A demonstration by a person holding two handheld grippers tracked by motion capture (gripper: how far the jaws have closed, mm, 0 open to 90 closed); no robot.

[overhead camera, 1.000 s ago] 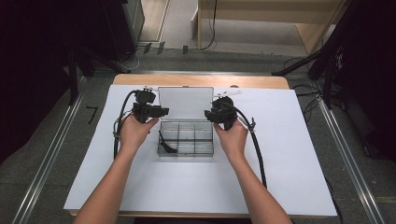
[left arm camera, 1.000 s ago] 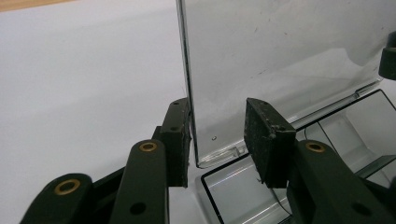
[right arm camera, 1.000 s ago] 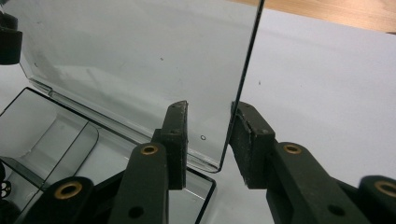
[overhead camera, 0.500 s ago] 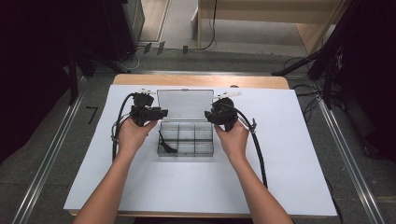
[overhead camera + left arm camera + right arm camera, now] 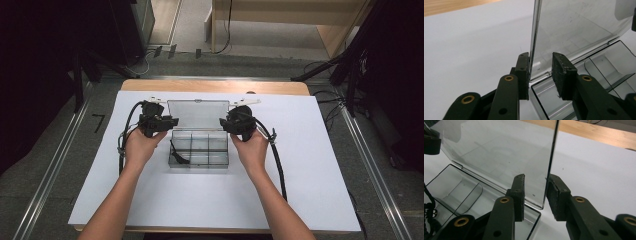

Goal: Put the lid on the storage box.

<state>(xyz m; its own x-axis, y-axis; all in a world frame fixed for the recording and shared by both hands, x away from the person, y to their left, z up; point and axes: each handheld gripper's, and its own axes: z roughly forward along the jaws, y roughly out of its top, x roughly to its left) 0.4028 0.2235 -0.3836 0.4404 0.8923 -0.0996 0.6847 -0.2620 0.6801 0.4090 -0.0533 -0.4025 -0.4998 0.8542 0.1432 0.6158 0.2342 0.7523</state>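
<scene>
Since the earlier frames, both hands have barely shifted; the left tool's (image 5: 540,75) jaws have just been closing around the left edge of the upright lid (image 5: 198,114). One pad touches it, the other stands clear. The clear compartment box (image 5: 199,150) sits mid-surface (image 5: 310,165). The right tool (image 5: 535,195) straddles the lid's right edge, unclamped. Forearms extend forward, hands level.

Right claw (image 5: 535,195) straddling the free side edge of the clear lid (image 5: 499,152), which stands raised above the compartmented clear box (image 5: 456,192). One pad lies just inside the lid and the other just outside; contact cannot be told. White sheet (image 5: 599,165) covers the wooden worktop (image 5: 599,132).
</scene>
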